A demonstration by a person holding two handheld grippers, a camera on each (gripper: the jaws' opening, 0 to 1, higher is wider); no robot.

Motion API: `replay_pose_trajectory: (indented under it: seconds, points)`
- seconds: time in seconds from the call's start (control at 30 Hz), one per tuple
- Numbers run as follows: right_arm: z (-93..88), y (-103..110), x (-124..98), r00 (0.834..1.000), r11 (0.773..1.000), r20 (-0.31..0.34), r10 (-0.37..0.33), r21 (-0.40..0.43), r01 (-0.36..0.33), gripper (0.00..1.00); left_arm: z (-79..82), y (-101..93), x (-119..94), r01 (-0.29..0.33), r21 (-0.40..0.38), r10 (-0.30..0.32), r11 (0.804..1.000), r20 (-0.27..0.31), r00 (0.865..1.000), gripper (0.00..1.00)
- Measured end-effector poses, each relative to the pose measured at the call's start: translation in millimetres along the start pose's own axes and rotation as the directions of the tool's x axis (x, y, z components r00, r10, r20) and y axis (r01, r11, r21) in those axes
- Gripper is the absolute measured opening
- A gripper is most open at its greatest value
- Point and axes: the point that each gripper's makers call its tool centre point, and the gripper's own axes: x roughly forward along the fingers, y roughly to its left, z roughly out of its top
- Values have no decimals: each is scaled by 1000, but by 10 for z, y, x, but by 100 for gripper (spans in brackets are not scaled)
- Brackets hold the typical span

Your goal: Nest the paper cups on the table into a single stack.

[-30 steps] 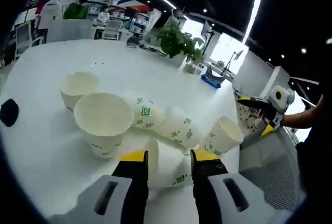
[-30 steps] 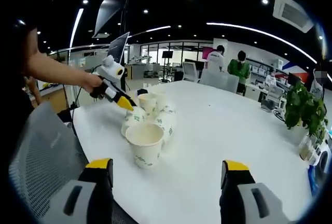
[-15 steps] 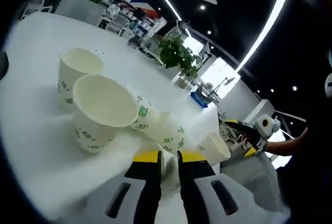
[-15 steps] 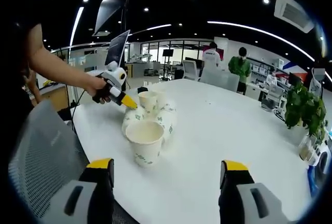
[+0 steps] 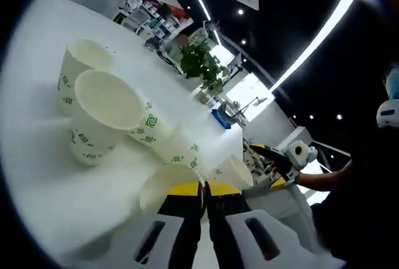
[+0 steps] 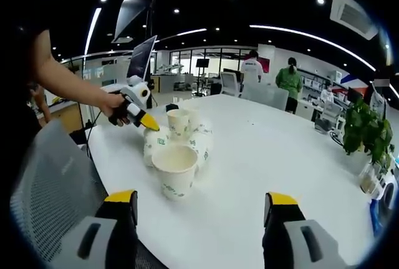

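Left gripper [image 5: 204, 189]: jaws pinched nearly together on rim of a tilted paper cup [image 5: 163, 185], mouth facing camera, at 6 o'clock in left gripper view. Other cups on white table [image 5: 37, 175]: upright cup w/ wide round mouth [image 5: 103, 110] at 9 o'clock, second upright cup [image 5: 78, 70] behind it at 10, two lying cups [image 5: 163, 141] near centre, one more tipped cup [image 5: 232, 170] just right of jaws. All white paper, tapered, green printed marks, matte.

Right gripper [image 6: 196, 210]: jaws wide apart, holding nothing, well short of cup cluster [image 6: 177, 144] at 11 o'clock in right gripper view. Nearest cup [image 6: 174, 170] upright. Left gripper [image 6: 149, 124] w/ yellow tips at cluster's left side.
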Motion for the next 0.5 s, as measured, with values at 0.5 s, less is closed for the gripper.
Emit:
replay_pose_trajectory:
  seconds: [0.5]
  points:
    - [23, 25, -3, 1000, 1000, 4, 4, 0, -4, 84, 214, -443, -143, 42, 160, -48, 986, 34, 998, 0]
